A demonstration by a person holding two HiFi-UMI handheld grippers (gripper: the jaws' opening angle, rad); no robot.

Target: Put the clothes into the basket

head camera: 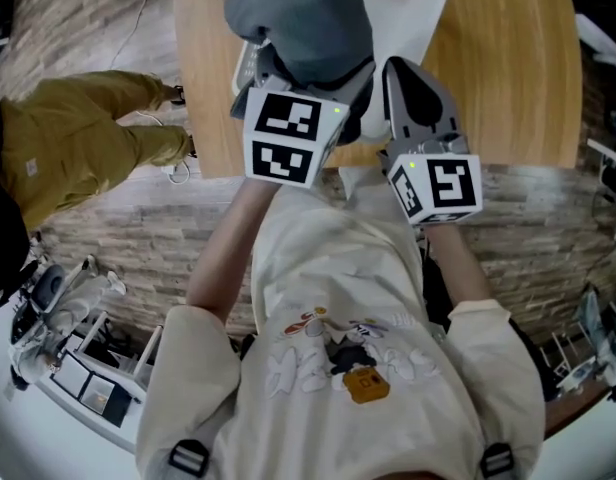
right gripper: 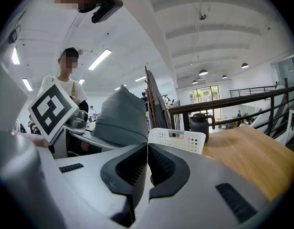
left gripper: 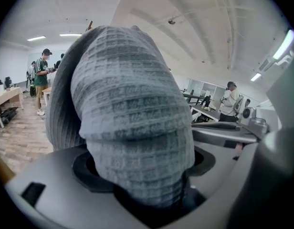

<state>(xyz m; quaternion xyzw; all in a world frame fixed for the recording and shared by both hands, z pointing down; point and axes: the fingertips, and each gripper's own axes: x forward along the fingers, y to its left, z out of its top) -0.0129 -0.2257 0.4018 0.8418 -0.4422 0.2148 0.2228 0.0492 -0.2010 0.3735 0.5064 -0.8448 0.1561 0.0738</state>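
Note:
A bunched grey waffle-knit garment (head camera: 303, 18) hangs over the near left part of the white perforated basket (head camera: 413, 3) on the wooden table (head camera: 508, 68). My left gripper (head camera: 308, 78) is shut on this garment (left gripper: 132, 118), which fills the left gripper view and hides the jaws' tips. To its right, my right gripper (head camera: 410, 83) sits at the table's front edge, beside the basket. In the right gripper view its pads (right gripper: 137, 166) meet with nothing between them. That view shows the garment (right gripper: 120, 116) at the left and the basket's rim (right gripper: 178, 140) straight ahead.
An olive-yellow garment (head camera: 78, 138) lies to the left of the table. A black kettle (right gripper: 200, 125) stands on the table behind the basket, with a dark railing (right gripper: 233, 104) beyond it. Equipment (head camera: 68, 348) sits on the floor at the lower left. People stand in the background.

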